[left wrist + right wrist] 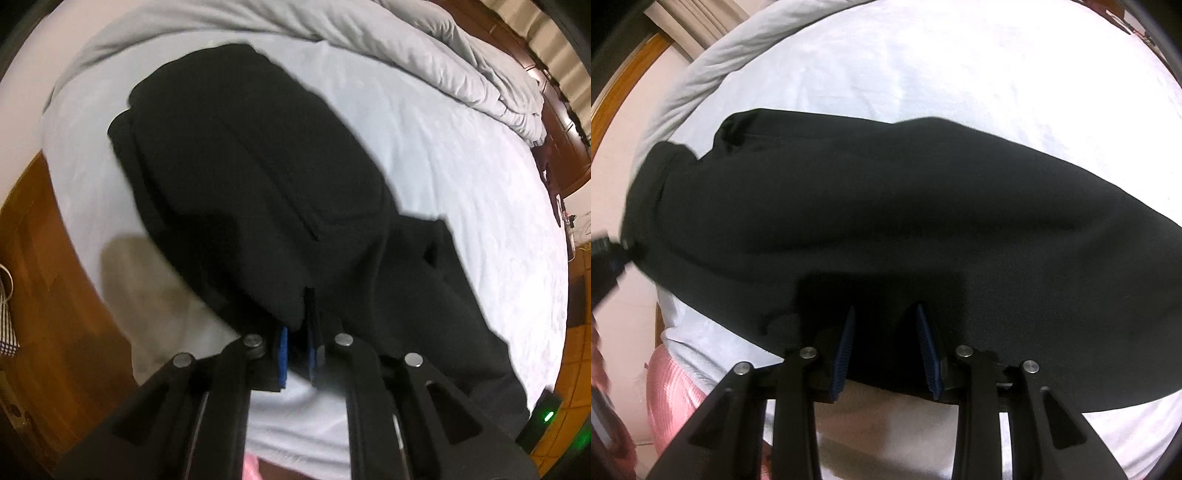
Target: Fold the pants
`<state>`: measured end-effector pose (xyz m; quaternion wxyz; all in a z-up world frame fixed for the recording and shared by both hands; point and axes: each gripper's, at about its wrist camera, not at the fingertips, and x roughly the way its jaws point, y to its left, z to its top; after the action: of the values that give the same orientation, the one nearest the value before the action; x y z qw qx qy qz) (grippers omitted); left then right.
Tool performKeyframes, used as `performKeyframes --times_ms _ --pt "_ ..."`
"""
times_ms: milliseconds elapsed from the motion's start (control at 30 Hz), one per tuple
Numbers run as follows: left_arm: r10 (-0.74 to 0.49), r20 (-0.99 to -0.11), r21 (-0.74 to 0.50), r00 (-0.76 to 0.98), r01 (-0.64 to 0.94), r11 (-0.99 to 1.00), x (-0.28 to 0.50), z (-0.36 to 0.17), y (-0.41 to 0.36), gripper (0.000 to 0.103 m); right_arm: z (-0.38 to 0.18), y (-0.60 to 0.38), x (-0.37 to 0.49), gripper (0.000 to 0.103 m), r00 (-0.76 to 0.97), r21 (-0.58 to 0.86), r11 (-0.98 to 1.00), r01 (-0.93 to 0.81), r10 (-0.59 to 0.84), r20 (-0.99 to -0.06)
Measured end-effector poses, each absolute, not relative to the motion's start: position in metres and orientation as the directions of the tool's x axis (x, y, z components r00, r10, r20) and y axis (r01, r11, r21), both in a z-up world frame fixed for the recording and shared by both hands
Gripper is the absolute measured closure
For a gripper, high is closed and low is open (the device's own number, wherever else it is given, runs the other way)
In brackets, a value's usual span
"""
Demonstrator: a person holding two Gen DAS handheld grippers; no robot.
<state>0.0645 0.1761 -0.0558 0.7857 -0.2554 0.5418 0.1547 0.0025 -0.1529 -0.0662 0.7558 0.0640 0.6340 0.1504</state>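
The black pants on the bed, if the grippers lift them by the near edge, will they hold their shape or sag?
Likely sag: the black pants drape in soft folds over the bed sheet, so they look floppy. The left gripper pinches only a small bit of cloth, so the rest would probably hang. The right gripper is open, so that side is unsupported.

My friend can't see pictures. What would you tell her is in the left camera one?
Black pants lie partly folded on a pale blue bed sheet, and the left gripper pinches their near edge between its blue-padded fingers. A rumpled grey blanket is bunched at the far side.
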Motion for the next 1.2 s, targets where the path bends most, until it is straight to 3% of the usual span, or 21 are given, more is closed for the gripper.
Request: performKeyframes --times_ms 100,200,400,500,567,600,667,767,933,1033,1100,1167,1200 --pt "-0.112 -0.928 -0.297 0.354 -0.528 0.795 0.069 -0.078 0.182 0.079 -0.064 -0.152 0.003 0.069 0.140 0.282 0.947 -0.156 0.304 -0.942" --pt "-0.168 -0.906 -0.374 0.388 -0.551 0.746 0.075 -0.082 0.196 0.077 -0.063 -0.151 0.002 0.069 0.135 0.272 0.947 -0.172 0.296 -0.945" --pt "-0.155 -0.895 -0.390 0.418 -0.567 0.725 0.110 -0.068 0.220 0.035 -0.064 -0.145 0.005 0.069 0.126 0.270 0.945 -0.183 0.294 -0.947" --pt "-0.146 -0.898 -0.391 0.416 -0.598 0.700 0.123 -0.074 0.242 0.036 -0.065 -0.146 0.006 0.069 0.121 0.273 0.944 -0.185 0.297 -0.947" --pt "-0.140 -0.912 -0.372 0.386 -0.632 0.680 0.122 -0.077 0.251 0.064 -0.065 -0.146 0.008 0.068 0.116 0.275 0.944 -0.185 0.299 -0.947" --pt "-0.127 -0.917 -0.360 0.379 -0.643 0.676 0.116 -0.078 0.258 0.071 -0.065 -0.144 0.009 0.068 0.114 0.274 0.944 -0.184 0.298 -0.948" --pt "-0.115 -0.915 -0.354 0.388 -0.631 0.690 0.106 -0.075 0.262 0.081 -0.065 -0.141 0.009 0.068 0.112 0.271 0.945 -0.183 0.294 -0.949" --pt "-0.047 -0.920 -0.293 0.388 -0.605 0.741 0.098 -0.063 0.253 0.086 -0.063 -0.139 0.010 0.068 0.109 0.260 0.947 -0.187 0.283 -0.953" --pt "0.046 -0.944 -0.160 0.326 -0.575 0.802 0.079 -0.067 0.245 0.086 -0.063 -0.134 0.013 0.068 0.100 0.245 0.951 -0.190 0.267 -0.959" --pt "0.017 -0.943 -0.188 0.334 -0.574 0.797 0.083 -0.070 0.247 0.083 -0.060 -0.129 0.015 0.068 0.101 0.224 0.950 -0.216 0.250 -0.963" --pt "0.004 -0.941 -0.199 0.338 -0.563 0.802 0.082 -0.064 0.250 0.077 -0.052 -0.129 0.017 0.061 0.121 0.213 0.950 -0.227 0.244 -0.962" --pt "0.001 -0.950 -0.180 0.311 -0.551 0.815 0.077 -0.058 0.251 0.062 -0.036 -0.129 0.022 0.060 0.161 0.216 0.945 -0.246 0.260 -0.952" --pt "0.001 -0.952 -0.173 0.305 -0.545 0.820 0.072 -0.052 0.251 0.060 -0.026 -0.128 0.026 0.060 0.177 0.236 0.936 -0.259 0.286 -0.942"
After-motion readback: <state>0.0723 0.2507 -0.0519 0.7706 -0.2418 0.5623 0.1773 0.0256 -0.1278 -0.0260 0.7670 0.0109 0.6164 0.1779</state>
